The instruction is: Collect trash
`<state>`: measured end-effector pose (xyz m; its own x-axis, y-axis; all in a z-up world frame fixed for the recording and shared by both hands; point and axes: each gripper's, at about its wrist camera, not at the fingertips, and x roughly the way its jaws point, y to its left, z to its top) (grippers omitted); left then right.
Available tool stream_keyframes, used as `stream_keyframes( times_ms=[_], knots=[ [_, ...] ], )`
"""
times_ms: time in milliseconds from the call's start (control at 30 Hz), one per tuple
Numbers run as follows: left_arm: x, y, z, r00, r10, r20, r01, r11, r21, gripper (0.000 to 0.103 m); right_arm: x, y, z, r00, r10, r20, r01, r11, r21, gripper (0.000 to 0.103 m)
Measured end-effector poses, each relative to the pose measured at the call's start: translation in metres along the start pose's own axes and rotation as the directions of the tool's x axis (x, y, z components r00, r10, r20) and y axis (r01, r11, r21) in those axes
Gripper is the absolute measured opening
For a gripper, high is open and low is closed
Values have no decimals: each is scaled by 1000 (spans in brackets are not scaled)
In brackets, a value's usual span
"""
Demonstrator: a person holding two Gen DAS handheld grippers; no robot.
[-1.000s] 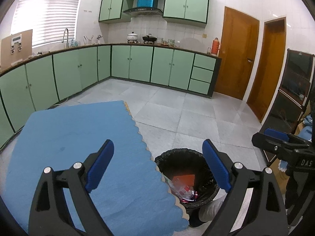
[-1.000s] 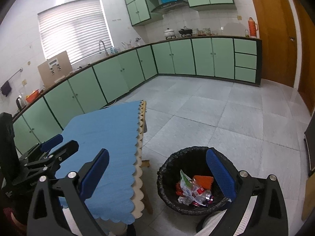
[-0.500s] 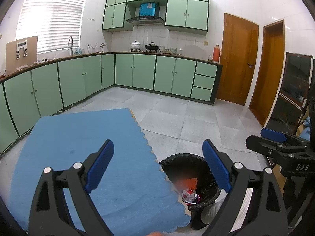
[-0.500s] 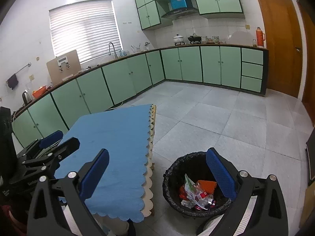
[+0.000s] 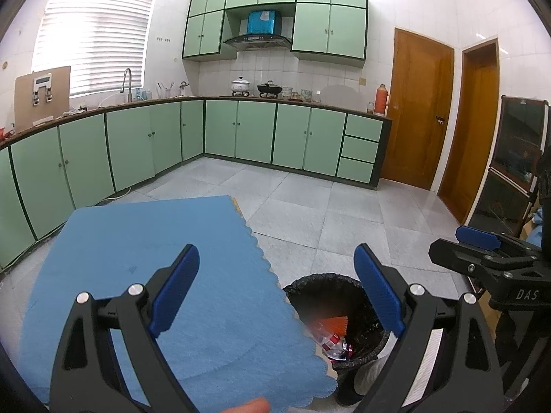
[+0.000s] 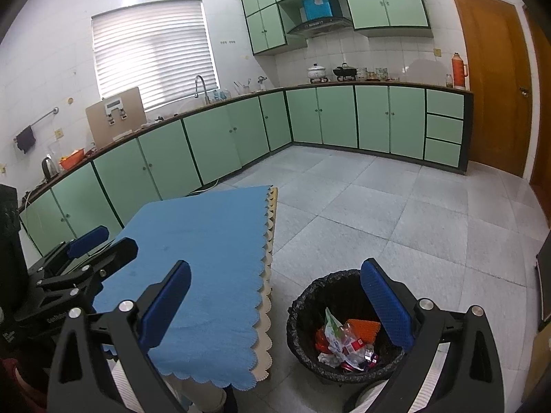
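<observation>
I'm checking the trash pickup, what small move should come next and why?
Probably lower both to rest. The left gripper and right gripper are open and empty, the blue tablecloth shows no litter, and wrappers already lie in the bin.

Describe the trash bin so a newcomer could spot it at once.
Find the table with the blue scalloped cloth in the middle of the green-cabinet kitchen. On the grey tile floor beside its near right corner stands the trash bin. It is round, lined with a black bag, with wrappers and an orange piece inside.
</observation>
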<state>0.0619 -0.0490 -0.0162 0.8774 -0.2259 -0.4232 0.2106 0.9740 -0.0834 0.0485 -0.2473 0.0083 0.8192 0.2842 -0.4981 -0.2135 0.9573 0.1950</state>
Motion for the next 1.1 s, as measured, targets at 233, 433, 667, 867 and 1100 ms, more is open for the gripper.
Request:
stream_keyframes(
  times_ms=[233, 433, 667, 867, 1100],
  knots=[
    [1, -1, 1, 1000, 2, 2, -2, 1000, 2, 88, 1, 1, 2, 1000, 5, 1, -5, 1000, -1, 97],
    [0, 0, 1, 1000, 4, 4, -4, 1000, 0, 88, 1, 2, 2, 1000, 8, 2, -8, 1000, -5, 97],
    [-1, 0, 0, 1000, 5, 5, -5, 1000, -2, 88, 1, 2, 2, 1000, 9, 3, -9, 1000, -4, 97],
    [-1, -1, 1, 1000, 5, 4, -5, 1000, -1, 88, 2, 2, 2, 1000, 9, 2, -9, 1000, -4, 97],
    [-1, 0, 0, 1000, 8, 5, -8, 1000, 0, 88, 2, 3, 2, 1000, 9, 2, -9, 1000, -4, 97]
  ],
)
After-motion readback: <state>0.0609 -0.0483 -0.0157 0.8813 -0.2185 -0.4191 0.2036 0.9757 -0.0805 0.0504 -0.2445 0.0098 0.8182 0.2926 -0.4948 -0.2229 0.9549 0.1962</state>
